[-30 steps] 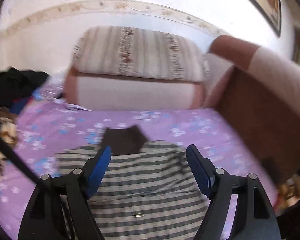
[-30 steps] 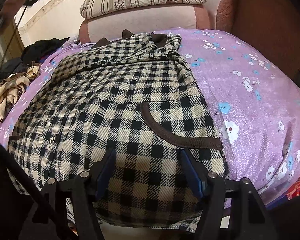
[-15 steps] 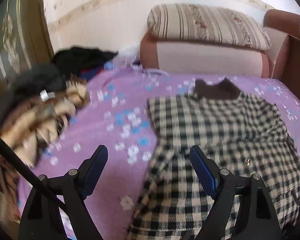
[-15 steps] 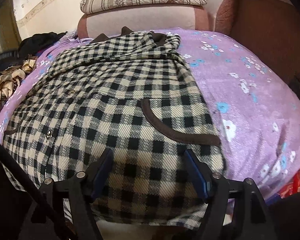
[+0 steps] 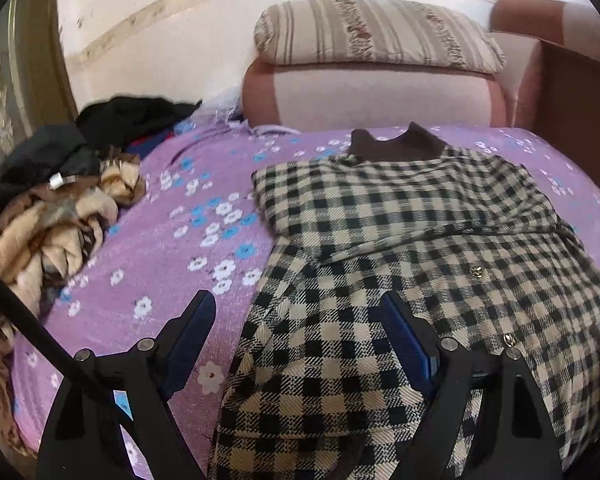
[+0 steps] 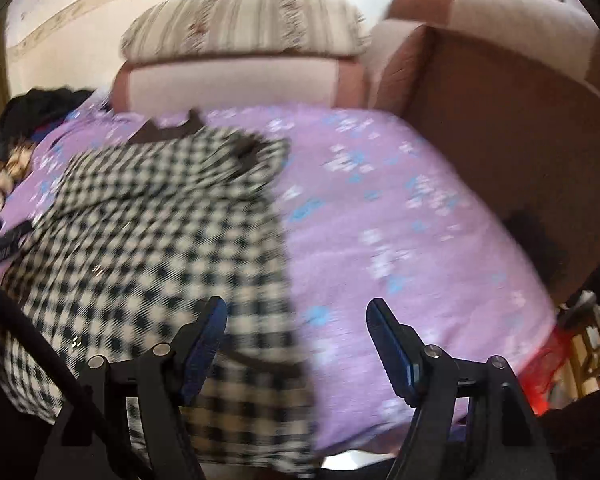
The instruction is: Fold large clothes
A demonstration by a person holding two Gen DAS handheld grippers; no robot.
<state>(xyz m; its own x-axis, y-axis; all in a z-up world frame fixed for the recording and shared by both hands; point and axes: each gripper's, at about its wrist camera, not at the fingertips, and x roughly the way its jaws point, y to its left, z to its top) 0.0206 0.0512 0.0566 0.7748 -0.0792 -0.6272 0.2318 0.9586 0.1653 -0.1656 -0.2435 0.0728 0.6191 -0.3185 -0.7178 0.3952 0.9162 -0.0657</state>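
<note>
A black-and-cream checked coat [image 5: 420,248] with a dark brown collar lies spread on the purple flowered bed cover [image 5: 204,224], collar toward the headboard. My left gripper [image 5: 298,316] hovers open above the coat's near left edge, nothing between its blue pads. In the blurred right wrist view the same coat [image 6: 152,216] fills the left half. My right gripper [image 6: 296,320] is open above the coat's right edge and the bare cover [image 6: 400,208], holding nothing.
A striped pillow [image 5: 376,36] rests on a pink bolster against the wall. A heap of tan and black clothes [image 5: 56,200] lies at the bed's left side. A brown and pink sofa arm [image 6: 500,92] borders the bed on the right.
The left gripper swung down and to the left, toward the coat's left edge. The right gripper rose and shifted right, off the coat's middle to its right edge. Both stayed open.
</note>
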